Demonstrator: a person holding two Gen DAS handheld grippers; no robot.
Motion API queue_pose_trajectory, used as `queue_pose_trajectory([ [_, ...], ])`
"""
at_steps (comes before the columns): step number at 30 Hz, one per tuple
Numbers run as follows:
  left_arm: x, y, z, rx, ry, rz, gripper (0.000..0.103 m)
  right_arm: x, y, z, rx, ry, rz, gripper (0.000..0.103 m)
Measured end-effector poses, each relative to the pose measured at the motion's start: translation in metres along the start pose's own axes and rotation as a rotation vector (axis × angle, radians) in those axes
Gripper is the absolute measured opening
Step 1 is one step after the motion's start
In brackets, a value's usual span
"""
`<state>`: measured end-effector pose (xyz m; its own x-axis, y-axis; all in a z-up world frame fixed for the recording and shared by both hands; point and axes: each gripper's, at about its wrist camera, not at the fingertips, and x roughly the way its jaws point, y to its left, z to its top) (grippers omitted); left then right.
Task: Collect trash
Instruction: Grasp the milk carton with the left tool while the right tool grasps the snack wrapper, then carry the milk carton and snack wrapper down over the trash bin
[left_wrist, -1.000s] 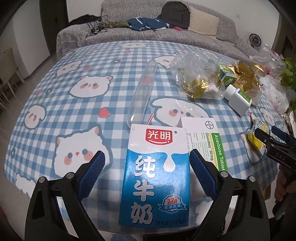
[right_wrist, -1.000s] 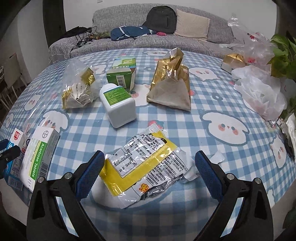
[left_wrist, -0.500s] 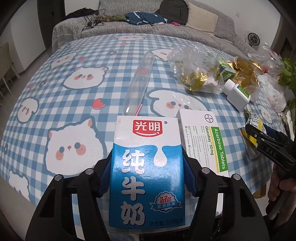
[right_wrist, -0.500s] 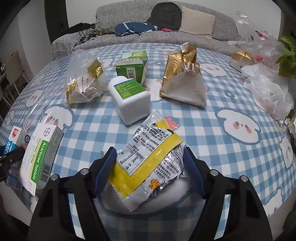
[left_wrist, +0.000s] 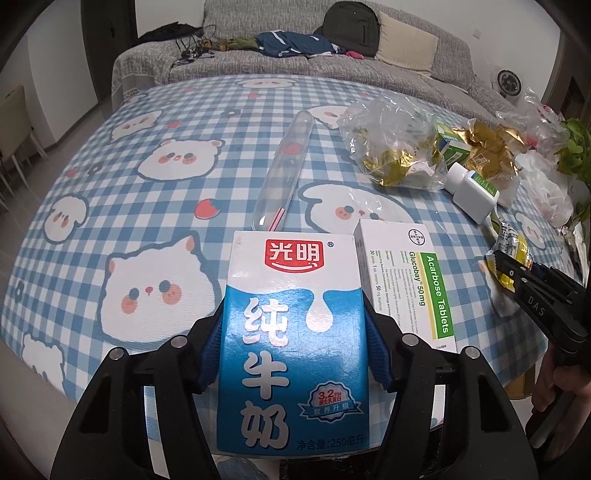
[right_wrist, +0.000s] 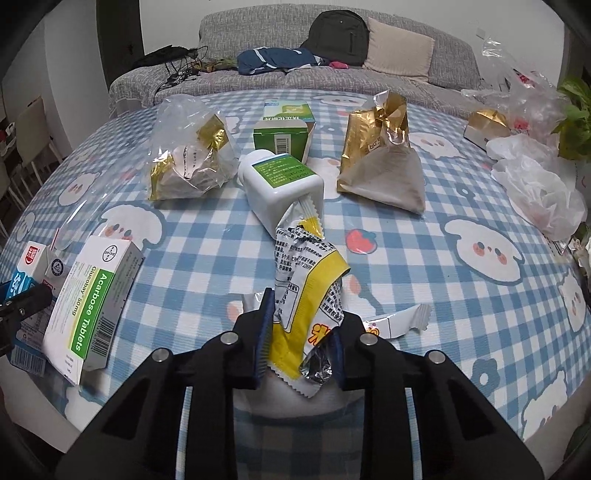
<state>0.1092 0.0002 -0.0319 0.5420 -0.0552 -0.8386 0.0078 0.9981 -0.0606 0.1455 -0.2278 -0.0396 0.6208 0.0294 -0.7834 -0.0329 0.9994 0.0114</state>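
A blue and white milk carton (left_wrist: 291, 314) lies near the front edge of the checked tablecloth (left_wrist: 147, 206). My left gripper (left_wrist: 293, 332) is shut on it, with a blue pad pressed to each side. A crumpled yellow and silver snack wrapper (right_wrist: 306, 266) stands bunched up between the pads of my right gripper (right_wrist: 303, 325), whose jaws are closing and squeezing it. From the left wrist view, the right gripper (left_wrist: 517, 273) shows at the right edge, with the wrapper (left_wrist: 513, 247) at its tip. The carton (right_wrist: 27, 269) shows at the far left of the right wrist view.
A white Acarbose tablet box (right_wrist: 92, 295) lies beside the carton. Further back are a white pill bottle (right_wrist: 280, 184), a green box (right_wrist: 286, 129), a clear bag of gold foil (right_wrist: 188, 155), a gold paper bag (right_wrist: 380, 155), white plastic bags (right_wrist: 539, 192) and a clear tube (left_wrist: 284, 170). A torn strip (right_wrist: 399, 321) lies by the wrapper.
Both grippers went from wide open to closed. The left took hold of the milk carton. The right squeezed the flat snack wrapper into an upright bunch.
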Motion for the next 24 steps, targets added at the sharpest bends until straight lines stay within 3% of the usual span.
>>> queue_pose_trajectory([
  [24, -0.043, -0.014, -0.021, 0.021, -0.065, 0.015, 0.062, -0.053, -0.011, -0.029, 0.054, -0.047, 0.017, 0.017],
])
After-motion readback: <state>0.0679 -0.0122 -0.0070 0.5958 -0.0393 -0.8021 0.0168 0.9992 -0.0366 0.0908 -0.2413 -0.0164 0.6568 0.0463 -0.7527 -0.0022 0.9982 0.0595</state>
